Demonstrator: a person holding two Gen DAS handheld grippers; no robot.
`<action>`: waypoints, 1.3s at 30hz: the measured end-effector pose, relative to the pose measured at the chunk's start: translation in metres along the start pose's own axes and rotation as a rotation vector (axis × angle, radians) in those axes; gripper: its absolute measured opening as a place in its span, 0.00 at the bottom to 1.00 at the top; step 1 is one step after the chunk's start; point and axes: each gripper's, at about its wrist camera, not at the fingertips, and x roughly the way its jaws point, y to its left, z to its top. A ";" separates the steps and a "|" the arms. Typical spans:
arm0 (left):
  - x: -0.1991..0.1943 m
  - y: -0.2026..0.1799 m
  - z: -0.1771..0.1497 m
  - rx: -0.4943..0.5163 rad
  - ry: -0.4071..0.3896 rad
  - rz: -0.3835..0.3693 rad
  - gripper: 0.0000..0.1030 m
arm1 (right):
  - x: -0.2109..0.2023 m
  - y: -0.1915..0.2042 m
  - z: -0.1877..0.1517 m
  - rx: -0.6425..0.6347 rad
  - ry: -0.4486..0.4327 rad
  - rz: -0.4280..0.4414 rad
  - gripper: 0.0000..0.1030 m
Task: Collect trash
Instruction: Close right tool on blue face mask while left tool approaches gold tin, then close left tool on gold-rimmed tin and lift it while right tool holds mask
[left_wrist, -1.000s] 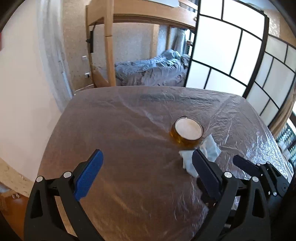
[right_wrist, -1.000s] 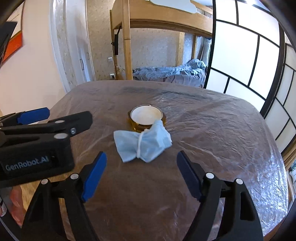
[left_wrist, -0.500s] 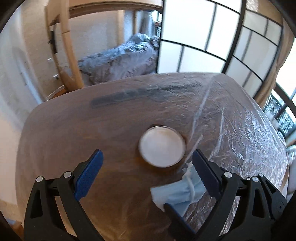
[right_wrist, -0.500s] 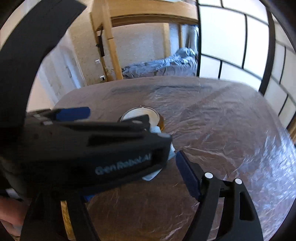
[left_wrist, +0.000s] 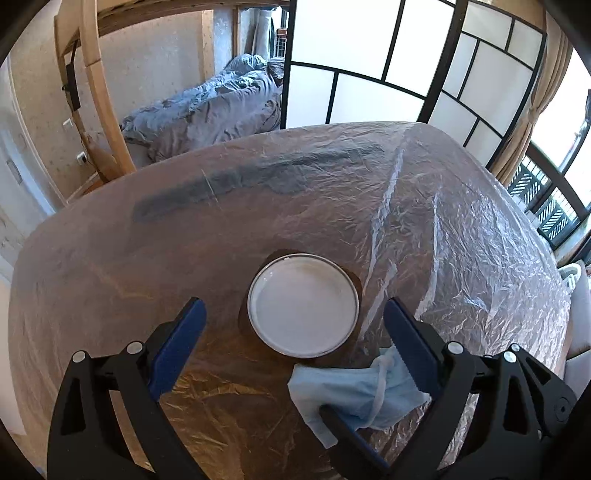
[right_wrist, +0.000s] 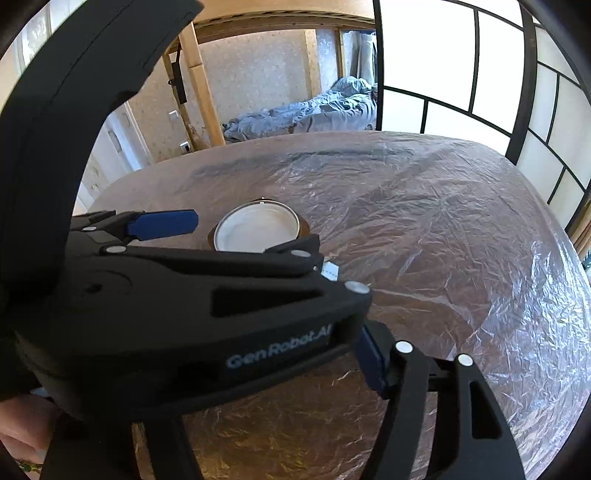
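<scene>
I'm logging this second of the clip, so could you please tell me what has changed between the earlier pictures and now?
The left gripper has moved forward and to the right, over the white-lidded jar, its jaws open on either side of it and crossing in front of the right camera. Nothing has been grasped or released. The jar, the blue face mask beside it and the plastic-covered table stayed put.

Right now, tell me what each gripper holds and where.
Nothing. Left gripper is open, straddling the jar; right gripper sits open about the mask, not pinching it.
</scene>
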 end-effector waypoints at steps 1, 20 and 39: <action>0.000 0.001 0.000 -0.004 0.000 -0.002 0.94 | -0.001 -0.001 -0.001 0.005 -0.003 0.004 0.60; 0.000 -0.011 -0.010 0.010 -0.014 0.110 0.67 | -0.022 -0.021 -0.022 0.041 -0.004 -0.003 0.55; -0.023 -0.014 -0.021 -0.051 -0.065 0.173 0.60 | -0.041 -0.028 -0.047 0.018 -0.031 0.028 0.54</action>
